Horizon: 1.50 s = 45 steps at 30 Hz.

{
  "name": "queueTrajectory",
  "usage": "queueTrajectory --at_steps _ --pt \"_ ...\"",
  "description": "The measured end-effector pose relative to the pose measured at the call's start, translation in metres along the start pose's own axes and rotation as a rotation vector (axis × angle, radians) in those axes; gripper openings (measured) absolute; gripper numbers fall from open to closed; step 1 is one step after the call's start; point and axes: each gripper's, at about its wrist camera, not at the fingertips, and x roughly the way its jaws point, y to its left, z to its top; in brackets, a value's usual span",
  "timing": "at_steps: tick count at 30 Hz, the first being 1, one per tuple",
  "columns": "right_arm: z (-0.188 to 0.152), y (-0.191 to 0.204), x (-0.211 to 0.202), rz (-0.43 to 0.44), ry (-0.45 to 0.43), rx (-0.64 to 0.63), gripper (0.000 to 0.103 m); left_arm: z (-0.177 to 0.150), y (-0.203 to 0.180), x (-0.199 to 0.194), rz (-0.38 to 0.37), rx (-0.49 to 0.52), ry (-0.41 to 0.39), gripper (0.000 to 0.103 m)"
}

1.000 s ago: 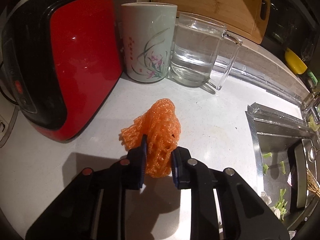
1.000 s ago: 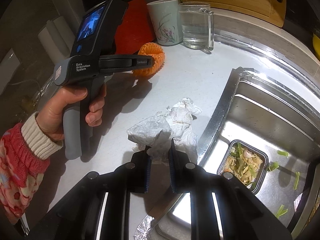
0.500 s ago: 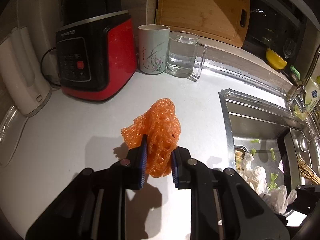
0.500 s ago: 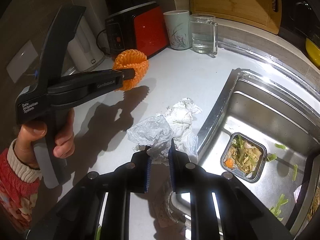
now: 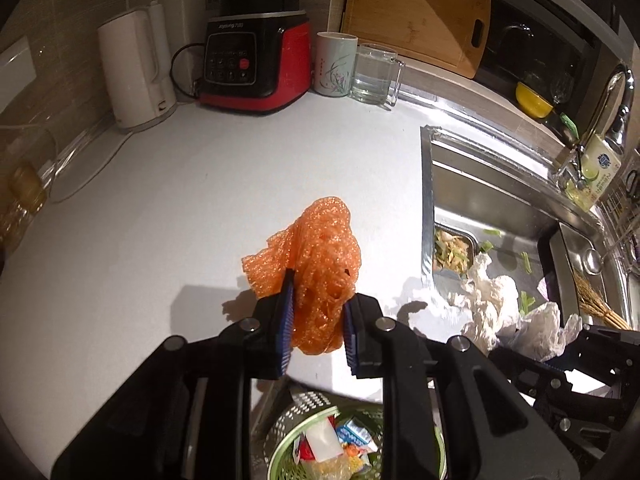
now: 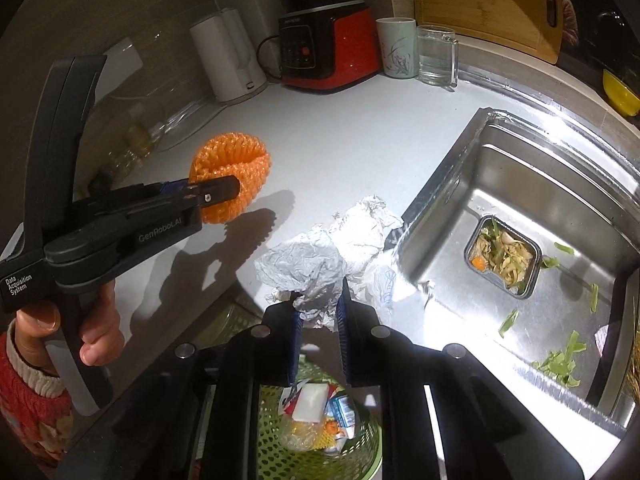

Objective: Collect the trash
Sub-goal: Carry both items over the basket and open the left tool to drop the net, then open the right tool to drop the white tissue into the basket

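My left gripper [image 5: 316, 324] is shut on an orange foam fruit net [image 5: 320, 264] and holds it in the air above the white counter; the net also shows in the right wrist view [image 6: 232, 180]. My right gripper [image 6: 318, 312] is shut on a wad of crumpled white paper [image 6: 320, 256], also lifted off the counter; the wad shows in the left wrist view [image 5: 504, 304]. A green perforated waste basket [image 5: 292, 432] holding wrappers stands below the counter edge, under both grippers, and shows in the right wrist view [image 6: 360, 448].
A steel sink [image 6: 520, 184] on the right holds a small tray of food scraps [image 6: 504, 256] and loose green bits. A red blender base [image 5: 256, 68], white kettle [image 5: 132, 68], floral cup [image 5: 334, 64] and glass mug [image 5: 374, 74] stand along the back wall.
Both grippers have pulled back and up from the counter with their loads. The waste basket has come into view beneath them, and the back-wall appliances look farther away.
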Motion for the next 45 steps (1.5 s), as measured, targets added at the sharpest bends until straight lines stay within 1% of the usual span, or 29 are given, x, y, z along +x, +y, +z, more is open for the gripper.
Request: queueTrajectory --at_steps 5,8,11,16,18,20,23,24,25,26,27,29,32,35,39,43,45 --pt "-0.05 0.015 -0.021 -0.003 0.032 -0.023 0.017 -0.069 -0.004 -0.023 0.011 0.006 0.065 0.022" --pt "-0.079 0.017 -0.029 -0.008 0.059 -0.017 0.017 -0.108 -0.007 -0.023 -0.009 -0.015 0.13 0.022" --pt "-0.104 0.018 -0.033 -0.022 0.081 -0.019 0.017 -0.143 -0.013 -0.017 -0.003 -0.009 0.177 0.022" --pt "-0.13 0.024 -0.035 -0.043 0.106 -0.034 0.017 -0.188 -0.024 0.003 0.002 -0.007 0.248 0.022" --pt "-0.137 0.026 -0.033 -0.039 0.115 -0.032 0.017 -0.2 -0.028 0.01 0.005 -0.001 0.27 0.022" --pt "-0.141 0.028 -0.033 -0.037 0.12 -0.032 0.017 -0.21 -0.032 0.017 0.006 0.008 0.29 0.025" --pt "-0.147 0.03 -0.032 -0.039 0.128 -0.04 0.017 -0.219 -0.036 0.024 -0.003 0.005 0.317 0.031" --pt "-0.149 0.031 -0.032 -0.04 0.13 -0.041 0.017 -0.22 -0.038 0.024 -0.008 0.005 0.319 0.036" --pt "-0.15 0.031 -0.033 -0.039 0.131 -0.041 0.017 -0.22 -0.039 0.023 -0.016 0.007 0.317 0.039" --pt "-0.151 0.031 -0.034 -0.039 0.13 -0.04 0.017 -0.22 -0.04 0.021 -0.019 0.009 0.314 0.047" --pt "-0.151 0.031 -0.034 -0.038 0.13 -0.039 0.017 -0.219 -0.041 0.019 -0.014 0.012 0.309 0.056" --pt "-0.151 0.03 -0.036 -0.037 0.128 -0.038 0.017 -0.216 -0.042 0.012 -0.002 0.01 0.281 0.064" --pt "-0.151 0.03 -0.037 -0.033 0.123 -0.04 0.017 -0.21 -0.039 0.003 -0.006 0.002 0.257 0.07" --pt "-0.151 0.03 -0.038 -0.025 0.119 -0.043 0.017 -0.205 -0.035 -0.007 0.01 -0.014 0.237 0.076" --pt "-0.152 0.032 -0.037 -0.015 0.118 -0.056 0.018 -0.197 -0.031 -0.022 0.02 -0.026 0.206 0.081" --pt "-0.155 0.036 -0.028 -0.016 0.135 -0.08 0.019 -0.189 -0.019 -0.043 0.054 -0.054 0.168 0.083" --pt "-0.156 0.037 -0.019 0.002 0.15 -0.086 0.019 -0.185 -0.011 -0.057 0.079 -0.071 0.147 0.087"
